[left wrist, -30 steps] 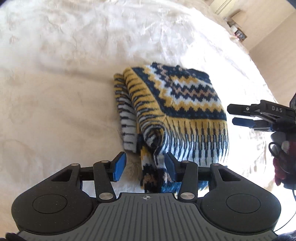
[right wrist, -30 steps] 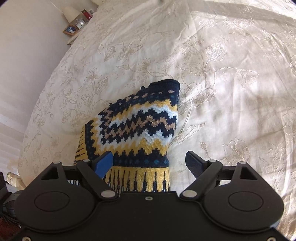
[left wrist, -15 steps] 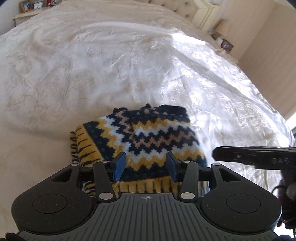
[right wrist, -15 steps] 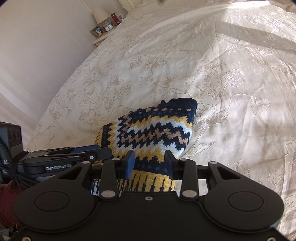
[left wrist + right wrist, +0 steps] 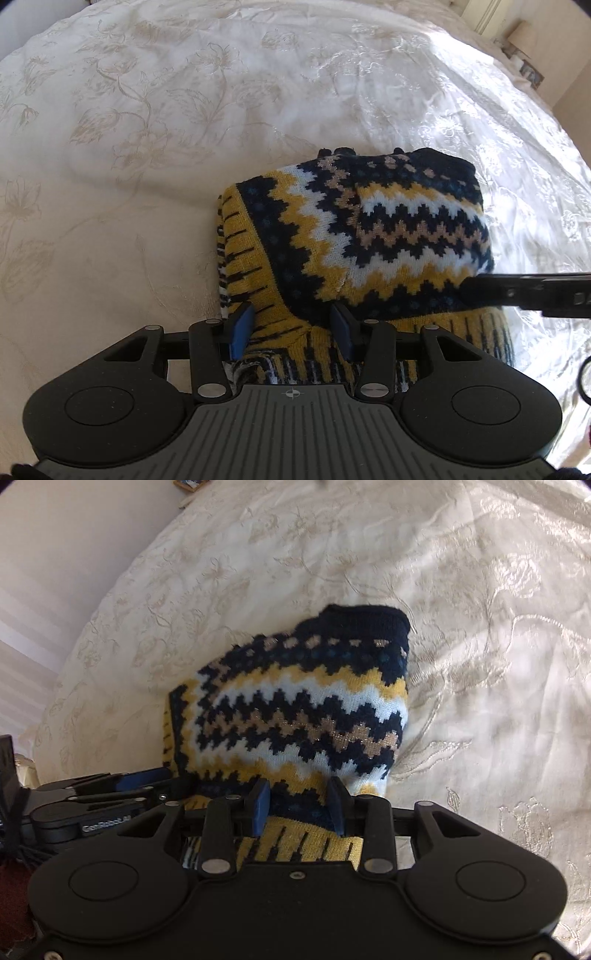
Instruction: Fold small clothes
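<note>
I have both the left tool (image 5: pixel 291 328) and right tool (image 5: pixel 298 805) half-open astride the folded sweater (image 5: pixel 369 236), gripping nothing; next, I'd judge, pinch and fold.

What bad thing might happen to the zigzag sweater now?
1. The sweater is only loosely folded; its bunched near edge sits between the left tongs, so pulling might undo the fold.
2. The right tongs sit close beside the left ones on that edge, so they might bump.
</note>
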`<control>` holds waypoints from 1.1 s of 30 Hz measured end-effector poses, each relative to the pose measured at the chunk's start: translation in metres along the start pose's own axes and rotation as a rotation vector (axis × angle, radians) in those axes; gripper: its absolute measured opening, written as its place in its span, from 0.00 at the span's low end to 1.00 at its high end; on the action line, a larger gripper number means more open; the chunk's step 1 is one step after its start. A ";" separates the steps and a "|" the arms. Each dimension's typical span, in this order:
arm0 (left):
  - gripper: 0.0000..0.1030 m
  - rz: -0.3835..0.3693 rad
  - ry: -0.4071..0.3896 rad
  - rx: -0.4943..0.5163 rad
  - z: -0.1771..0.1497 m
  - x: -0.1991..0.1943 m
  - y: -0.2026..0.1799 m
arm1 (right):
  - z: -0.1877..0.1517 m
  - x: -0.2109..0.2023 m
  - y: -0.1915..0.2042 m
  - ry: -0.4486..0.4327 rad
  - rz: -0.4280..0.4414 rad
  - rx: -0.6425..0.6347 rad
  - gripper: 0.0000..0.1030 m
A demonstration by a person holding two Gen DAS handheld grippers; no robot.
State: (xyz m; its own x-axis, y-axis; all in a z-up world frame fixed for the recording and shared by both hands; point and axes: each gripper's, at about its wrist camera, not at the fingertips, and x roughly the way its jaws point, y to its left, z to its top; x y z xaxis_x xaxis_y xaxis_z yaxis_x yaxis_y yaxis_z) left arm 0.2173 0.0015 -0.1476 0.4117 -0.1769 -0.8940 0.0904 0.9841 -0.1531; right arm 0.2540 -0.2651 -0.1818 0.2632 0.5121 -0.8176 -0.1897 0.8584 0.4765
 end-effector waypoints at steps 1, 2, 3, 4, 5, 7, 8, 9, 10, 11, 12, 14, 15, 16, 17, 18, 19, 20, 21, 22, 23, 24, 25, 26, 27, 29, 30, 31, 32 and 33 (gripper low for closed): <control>0.43 0.003 0.002 0.003 0.001 0.001 -0.002 | 0.000 0.003 -0.003 0.005 0.002 0.005 0.41; 0.43 0.008 0.004 0.009 0.002 0.002 -0.004 | 0.001 0.004 -0.005 0.008 0.004 0.008 0.41; 0.43 0.011 0.007 0.014 0.003 0.003 -0.005 | 0.002 0.003 -0.005 0.009 0.005 0.009 0.41; 0.43 0.011 0.009 0.016 0.003 0.003 -0.005 | 0.002 0.000 -0.003 0.007 0.003 0.001 0.41; 0.43 0.012 0.011 0.015 0.004 0.003 -0.005 | 0.000 -0.003 -0.001 0.002 0.002 -0.009 0.42; 0.43 0.009 0.013 0.010 0.004 0.002 -0.004 | -0.003 -0.012 0.003 -0.019 0.010 -0.023 0.47; 0.43 0.006 0.009 0.006 0.005 -0.001 -0.004 | -0.005 -0.016 0.005 -0.033 0.015 -0.026 0.53; 0.43 0.001 0.002 0.003 0.004 -0.005 -0.004 | -0.007 -0.022 0.007 -0.049 0.018 -0.030 0.59; 0.44 -0.008 -0.006 0.001 0.003 -0.009 -0.004 | -0.010 -0.028 0.010 -0.065 0.019 -0.037 0.63; 0.45 -0.018 -0.014 0.000 0.002 -0.013 -0.004 | -0.014 -0.035 0.013 -0.082 0.016 -0.047 0.70; 0.48 -0.027 -0.020 -0.001 0.001 -0.018 -0.005 | -0.018 -0.041 0.015 -0.098 0.009 -0.057 0.75; 0.69 -0.045 -0.035 -0.003 -0.003 -0.029 -0.006 | -0.027 -0.052 0.019 -0.126 -0.006 -0.066 0.81; 0.71 -0.047 -0.050 -0.004 -0.005 -0.035 -0.007 | -0.031 -0.058 0.020 -0.138 -0.010 -0.065 0.90; 0.74 -0.043 -0.063 -0.004 -0.008 -0.041 -0.008 | -0.034 -0.062 0.019 -0.149 -0.012 -0.060 0.95; 0.78 -0.036 -0.071 -0.003 -0.010 -0.046 -0.009 | -0.038 -0.067 0.020 -0.159 -0.014 -0.056 1.00; 0.79 -0.024 -0.081 -0.003 -0.013 -0.051 -0.010 | -0.042 -0.074 0.019 -0.171 -0.017 -0.049 0.99; 0.79 -0.010 -0.093 -0.004 -0.015 -0.056 -0.012 | -0.044 -0.078 0.019 -0.179 -0.019 -0.042 0.99; 0.80 0.004 -0.104 -0.007 -0.017 -0.060 -0.013 | -0.047 -0.082 0.019 -0.183 -0.019 -0.036 0.99; 0.86 0.022 -0.117 -0.013 -0.019 -0.066 -0.014 | -0.048 -0.086 0.019 -0.186 -0.016 -0.029 0.99; 0.93 0.032 -0.125 -0.019 -0.020 -0.071 -0.015 | -0.050 -0.088 0.020 -0.189 -0.014 -0.024 0.99; 0.95 0.041 -0.131 -0.026 -0.021 -0.075 -0.016 | -0.052 -0.092 0.020 -0.195 -0.014 -0.019 0.99; 0.95 0.053 -0.135 -0.032 -0.021 -0.080 -0.016 | -0.054 -0.095 0.021 -0.204 -0.017 -0.014 0.99; 0.95 0.058 -0.141 -0.033 -0.021 -0.085 -0.017 | -0.057 -0.098 0.021 -0.215 -0.021 -0.012 0.99; 0.95 0.065 -0.145 -0.035 -0.021 -0.090 -0.019 | -0.059 -0.102 0.023 -0.229 -0.028 -0.011 0.99; 0.95 0.075 -0.147 -0.033 -0.021 -0.095 -0.020 | -0.062 -0.106 0.024 -0.241 -0.040 -0.009 0.99; 0.95 0.081 -0.151 -0.023 -0.021 -0.103 -0.024 | -0.067 -0.111 0.028 -0.260 -0.083 -0.010 0.99; 0.95 0.080 -0.156 -0.014 -0.021 -0.108 -0.025 | -0.069 -0.114 0.030 -0.265 -0.112 -0.013 0.99; 0.95 0.084 -0.159 -0.001 -0.022 -0.112 -0.028 | -0.071 -0.116 0.033 -0.267 -0.134 -0.017 0.99; 0.95 0.091 -0.162 0.015 -0.023 -0.117 -0.030 | -0.072 -0.119 0.035 -0.270 -0.152 -0.017 0.99; 0.95 0.095 -0.164 0.027 -0.024 -0.120 -0.033 | -0.075 -0.122 0.037 -0.277 -0.164 -0.016 0.99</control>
State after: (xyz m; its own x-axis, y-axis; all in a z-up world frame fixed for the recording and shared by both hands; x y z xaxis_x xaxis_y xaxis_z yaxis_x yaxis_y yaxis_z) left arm 0.1435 -0.0089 -0.0450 0.5618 -0.0859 -0.8228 0.0678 0.9960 -0.0577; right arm 0.1442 -0.2976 -0.0889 0.5388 0.3575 -0.7628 -0.1377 0.9307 0.3389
